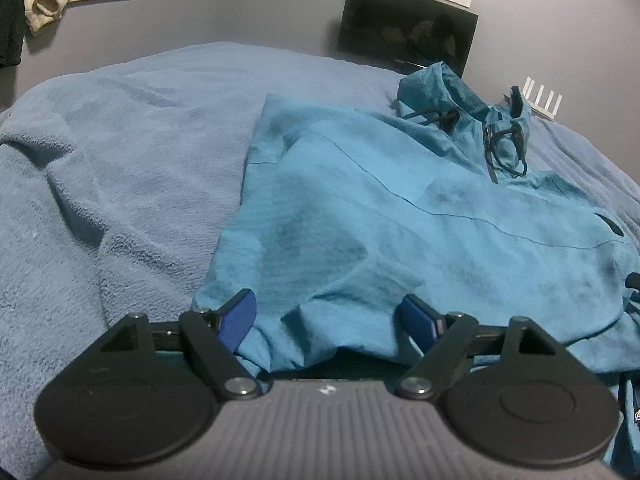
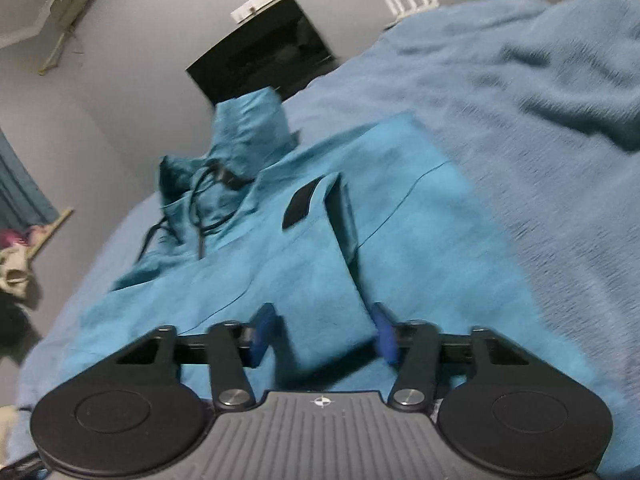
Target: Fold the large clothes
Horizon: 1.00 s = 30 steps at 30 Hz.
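A teal hoodie (image 1: 400,216) lies spread on a blue blanket, its hood and dark drawstrings (image 1: 500,140) at the far end. My left gripper (image 1: 332,320) is open, its blue pads on either side of a bunched fold at the hoodie's near hem. In the right wrist view the hoodie (image 2: 280,248) shows a sleeve folded across the body with a dark cuff (image 2: 298,204). My right gripper (image 2: 324,336) is open, with the end of that sleeve lying between its pads. This view is motion-blurred.
The blue blanket (image 1: 120,160) covers the bed, rumpled at left. A dark monitor (image 1: 408,26) and a white router (image 1: 540,100) stand at the bed's far edge by the grey wall. A shelf with clothes (image 1: 44,0) hangs upper left.
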Available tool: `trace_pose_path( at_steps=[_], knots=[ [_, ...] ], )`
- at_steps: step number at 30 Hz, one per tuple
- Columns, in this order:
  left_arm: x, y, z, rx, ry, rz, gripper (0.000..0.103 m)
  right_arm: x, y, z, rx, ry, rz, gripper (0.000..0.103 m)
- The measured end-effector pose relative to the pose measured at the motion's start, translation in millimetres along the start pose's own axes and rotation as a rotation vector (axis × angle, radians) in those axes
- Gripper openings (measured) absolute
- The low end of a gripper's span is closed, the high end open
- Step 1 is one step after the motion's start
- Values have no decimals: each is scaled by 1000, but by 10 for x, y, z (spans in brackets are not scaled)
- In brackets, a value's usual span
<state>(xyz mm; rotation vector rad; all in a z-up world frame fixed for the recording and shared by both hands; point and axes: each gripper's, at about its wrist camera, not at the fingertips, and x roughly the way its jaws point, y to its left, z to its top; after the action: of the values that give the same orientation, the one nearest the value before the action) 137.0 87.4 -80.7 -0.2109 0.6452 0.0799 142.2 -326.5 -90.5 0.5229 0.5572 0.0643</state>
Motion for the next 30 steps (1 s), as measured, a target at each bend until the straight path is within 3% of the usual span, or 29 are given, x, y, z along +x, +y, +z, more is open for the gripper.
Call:
trace_pose_path(
  at_steps=[2, 4, 6, 8, 11, 14, 18, 20, 23, 27, 29, 30],
  knots=[
    [-99, -3, 1, -7, -72, 19, 79, -92, 22, 28, -3, -68, -5, 8],
    [-218, -4, 19, -3, -167, 45, 82, -207, 28, 82, 1, -135, -28, 6],
    [-256, 0, 36, 0, -209, 89, 88, -274, 15, 106, -1, -177, -81, 6],
    [-187, 28, 47, -11, -167, 133, 89, -277, -41, 103, 14, -172, -129, 6],
    [8, 86, 37, -29, -41, 196, 89, -163, -100, 57, 13, -109, -172, 7],
    [90, 128, 26, -38, 6, 218, 90, -169, -47, 24, -21, -127, -206, 18],
    [101, 92, 24, -20, 9, 232, 90, -331, 109, 29, -127, -254, -232, 42],
    [107, 92, 26, -19, 9, 232, 90, -379, 201, 20, -182, -283, -190, 42],
    [108, 98, 27, -19, 10, 232, 90, -322, 351, -14, -279, -246, -130, 42],
    [112, 92, 30, -20, 10, 231, 90, -122, 507, -110, -399, -120, -104, 42],
    [110, 96, 29, -20, 10, 231, 90, 24, 535, -162, -452, -36, -150, 40],
    [109, 96, 29, -20, 9, 231, 90, 106, 522, -195, -478, 3, -213, 39]
  ],
)
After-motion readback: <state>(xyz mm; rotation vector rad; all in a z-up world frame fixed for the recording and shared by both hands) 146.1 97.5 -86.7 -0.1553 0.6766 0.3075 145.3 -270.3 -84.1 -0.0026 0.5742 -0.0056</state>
